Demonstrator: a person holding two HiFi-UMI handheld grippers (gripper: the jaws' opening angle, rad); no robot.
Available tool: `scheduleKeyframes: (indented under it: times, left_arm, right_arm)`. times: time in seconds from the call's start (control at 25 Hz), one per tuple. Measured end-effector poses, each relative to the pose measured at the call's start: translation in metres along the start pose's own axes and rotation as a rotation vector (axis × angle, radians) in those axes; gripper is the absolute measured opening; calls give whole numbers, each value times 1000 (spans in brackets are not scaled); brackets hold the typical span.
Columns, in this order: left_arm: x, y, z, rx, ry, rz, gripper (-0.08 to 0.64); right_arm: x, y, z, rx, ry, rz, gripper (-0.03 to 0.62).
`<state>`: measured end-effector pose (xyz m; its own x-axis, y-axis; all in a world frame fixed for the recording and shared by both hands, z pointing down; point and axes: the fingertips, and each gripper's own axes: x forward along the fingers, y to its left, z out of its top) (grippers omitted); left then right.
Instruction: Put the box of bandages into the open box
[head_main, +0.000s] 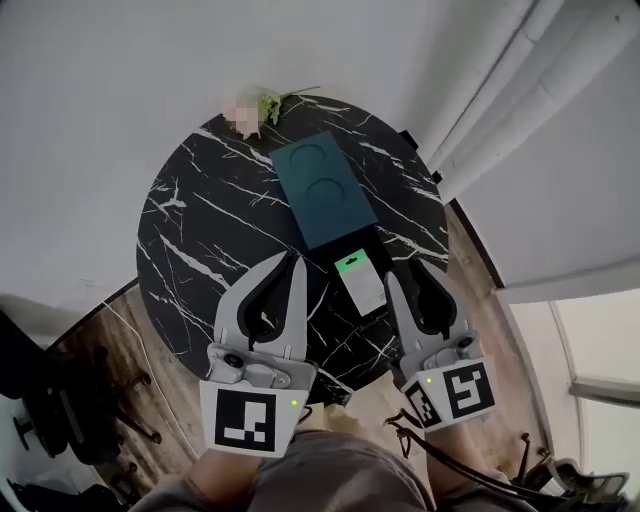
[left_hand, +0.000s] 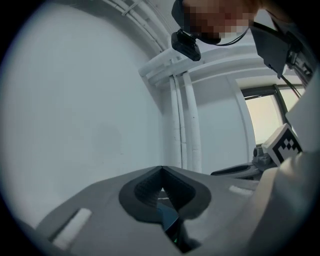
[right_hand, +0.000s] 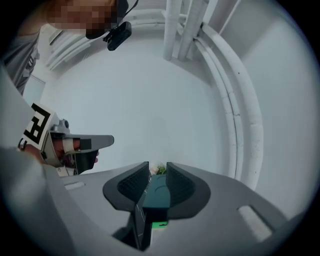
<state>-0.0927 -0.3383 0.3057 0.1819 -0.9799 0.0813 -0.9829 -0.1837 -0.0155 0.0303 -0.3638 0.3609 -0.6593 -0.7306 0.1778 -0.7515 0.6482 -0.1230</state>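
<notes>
Bandage box (right_hand: 159, 225) mostly behind right hand-held gripper (right_hand: 158, 166), green edge showing

1 round black marble-look table (head_main: 190, 230). On it: 1 dark teal rect. box (head_main: 323, 190) w/ 2 round recesses on top, 1 small white carton (head_main: 360, 282) w/ green end, 1 green leafy sprig (head_main: 270, 103). 2 grey tongs, 1 marker cube each: left tongs (head_main: 290, 260), right tongs (head_main: 408, 268).

Head cam: high, steep top-down on tabletop (head_main: 190, 230), left gripper (head_main: 290, 260) and right gripper (head_main: 408, 268) at frame bottom. Gripper cams sit right behind own fingers (left_hand: 142, 195), near level, facing wall pipes (left_hand: 180, 120); each sees the other gripper. Head and right cams share teal box (right_hand: 159, 192).
</notes>
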Motion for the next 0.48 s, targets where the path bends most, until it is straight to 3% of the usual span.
scheduleKeyframes:
  times: [0.24, 0.48]
  left_arm:
    - [-25, -15, 54, 68, -103, 28, 0]
    - [-37, -24, 84, 109, -174, 54, 0]
  right_arm:
    - [-28, 11, 70, -56, -133, -31, 28]
    - [-48, 19, 112, -121, -229, -11, 28]
